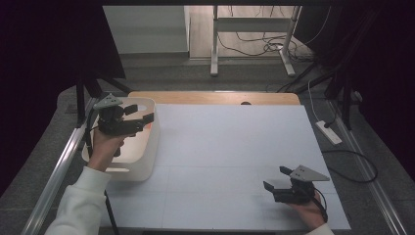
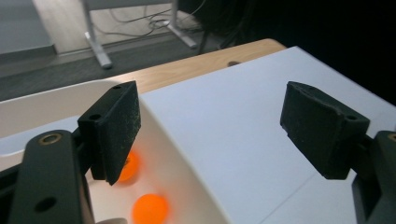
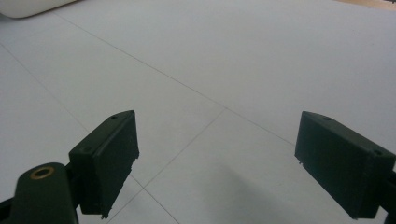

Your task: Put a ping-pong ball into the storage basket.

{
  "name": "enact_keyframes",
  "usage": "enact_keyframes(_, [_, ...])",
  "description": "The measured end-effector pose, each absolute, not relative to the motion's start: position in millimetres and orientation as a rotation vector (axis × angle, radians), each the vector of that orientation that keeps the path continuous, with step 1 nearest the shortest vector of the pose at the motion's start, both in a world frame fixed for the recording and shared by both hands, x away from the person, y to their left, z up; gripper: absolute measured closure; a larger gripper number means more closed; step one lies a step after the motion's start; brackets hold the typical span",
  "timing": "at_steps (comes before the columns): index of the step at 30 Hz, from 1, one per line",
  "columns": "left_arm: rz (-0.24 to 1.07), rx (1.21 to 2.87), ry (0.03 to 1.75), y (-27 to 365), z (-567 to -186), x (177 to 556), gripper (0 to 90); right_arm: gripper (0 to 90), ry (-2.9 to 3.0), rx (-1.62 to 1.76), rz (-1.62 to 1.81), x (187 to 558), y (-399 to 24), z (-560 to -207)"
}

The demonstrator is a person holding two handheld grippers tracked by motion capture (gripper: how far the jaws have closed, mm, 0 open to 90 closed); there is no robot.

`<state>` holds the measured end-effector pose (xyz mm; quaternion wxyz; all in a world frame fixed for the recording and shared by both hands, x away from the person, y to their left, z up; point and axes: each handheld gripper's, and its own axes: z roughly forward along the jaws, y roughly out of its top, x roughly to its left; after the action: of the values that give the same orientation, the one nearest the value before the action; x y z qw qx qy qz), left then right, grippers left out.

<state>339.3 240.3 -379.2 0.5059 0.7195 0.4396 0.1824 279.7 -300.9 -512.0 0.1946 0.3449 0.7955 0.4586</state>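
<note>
A white tub (image 1: 148, 157) stands at the table's left edge, and my left gripper (image 1: 139, 114) hovers over its right rim, held by a hand in a white sleeve. In the left gripper view its jaws (image 2: 210, 116) stand wide apart with nothing between them. Below them two orange balls (image 2: 150, 208) (image 2: 129, 166) lie on the floor of the tub (image 2: 182, 154). My right gripper (image 1: 276, 178) rests low over the white table sheet (image 1: 230, 147) at the near right. It is open (image 3: 217, 158) and empty, with bare sheet (image 3: 224, 70) between the jaws.
A strip of wooden tabletop (image 1: 210, 97) shows beyond the white sheet. A metal rail (image 1: 58, 166) runs along the table's left side. A power strip (image 1: 328, 131) and cables lie on the floor to the right. A white desk frame (image 1: 252, 29) stands farther back.
</note>
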Motion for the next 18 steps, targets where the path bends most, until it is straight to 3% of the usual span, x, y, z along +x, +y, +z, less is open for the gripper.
enact_keyframes(9, [0.386,1.743,0.975,219.5,-377.0,324.8,21.2,13.5,2.231,0.967,1.286,279.9,-300.1,-511.8])
enact_keyframes(12, [0.302,1.72,0.938,213.0,-378.9,319.7,21.6,13.5,2.232,0.967,1.286,280.0,-299.9,-511.8])
enact_keyframes(18, [0.31,1.752,0.888,194.8,-384.5,309.8,21.7,13.5,2.234,0.964,1.284,280.1,-299.7,-511.9])
